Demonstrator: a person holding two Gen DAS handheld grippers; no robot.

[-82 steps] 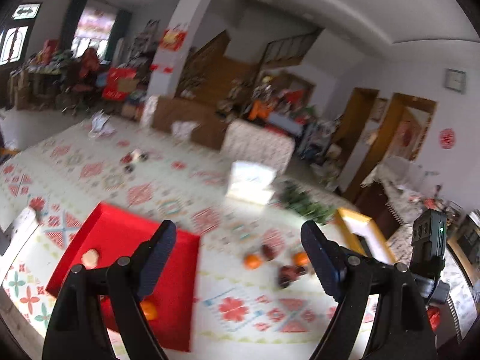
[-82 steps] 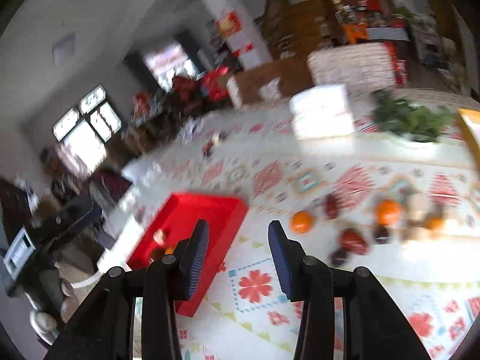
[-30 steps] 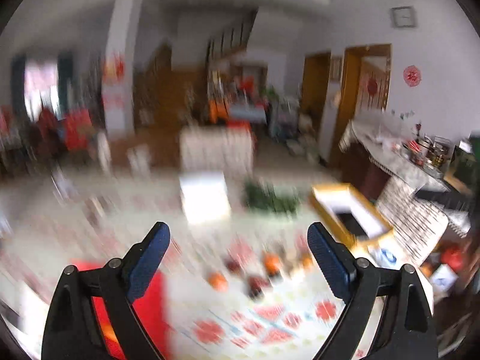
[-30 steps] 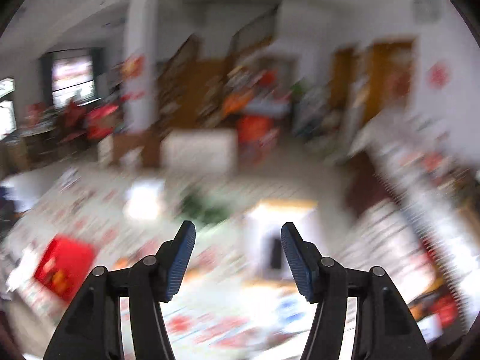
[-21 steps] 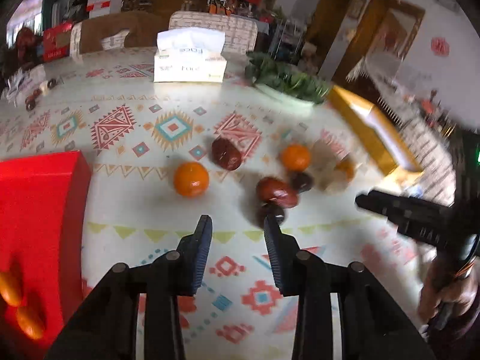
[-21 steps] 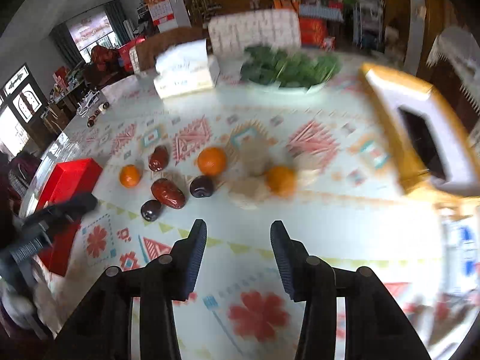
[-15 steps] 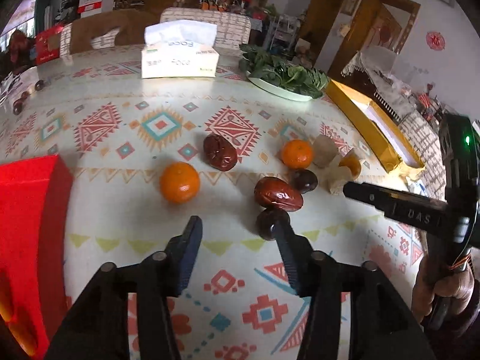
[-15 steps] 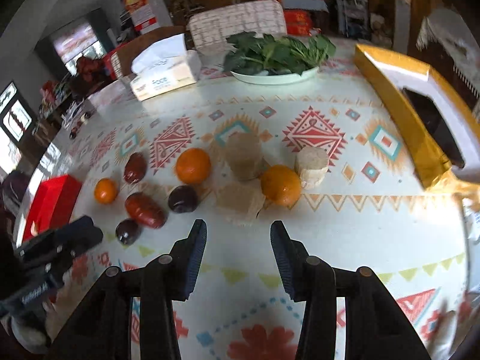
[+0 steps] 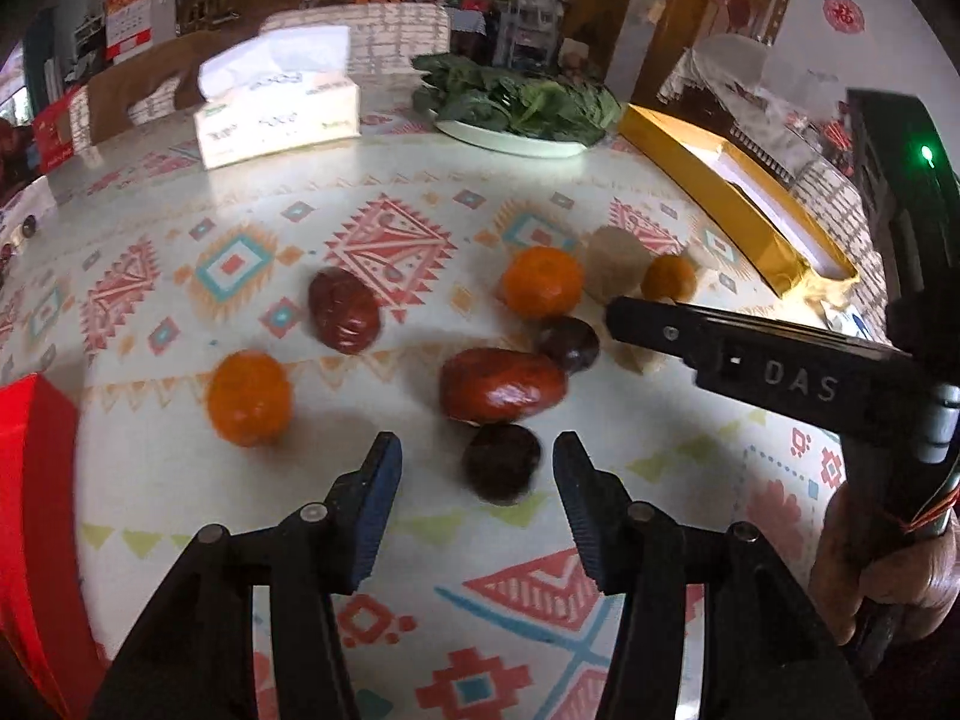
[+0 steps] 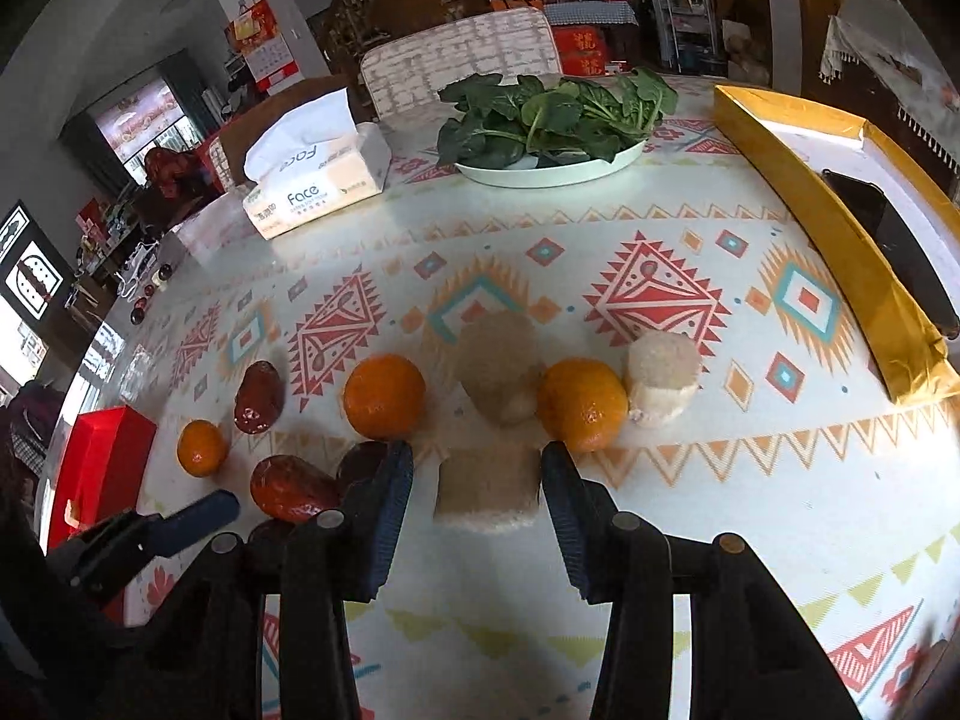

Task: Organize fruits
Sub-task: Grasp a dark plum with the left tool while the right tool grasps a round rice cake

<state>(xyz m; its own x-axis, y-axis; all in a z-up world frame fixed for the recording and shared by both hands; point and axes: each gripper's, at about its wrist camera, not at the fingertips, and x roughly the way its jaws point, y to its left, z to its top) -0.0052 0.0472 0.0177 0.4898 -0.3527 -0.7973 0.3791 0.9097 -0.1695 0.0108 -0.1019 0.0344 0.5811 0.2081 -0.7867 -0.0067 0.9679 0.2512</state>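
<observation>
Both tongs have dropped to the surface; left tongs (image 9: 471, 474) (apart) bracket a plum (image 9: 501, 462), right tongs (image 10: 477, 477) straddle a block (image 10: 486, 495); we centre, then squeeze.

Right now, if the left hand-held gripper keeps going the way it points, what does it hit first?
Probably the dark round fruit, which sits just ahead of the left hand-held gripper, between its open fingertips and untouched. Depth is uncertain.

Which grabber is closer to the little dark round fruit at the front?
Left. The left hand-held gripper has its open fingers on either side of the dark round fruit. The right hand-held gripper frames a tan block farther right.
</observation>
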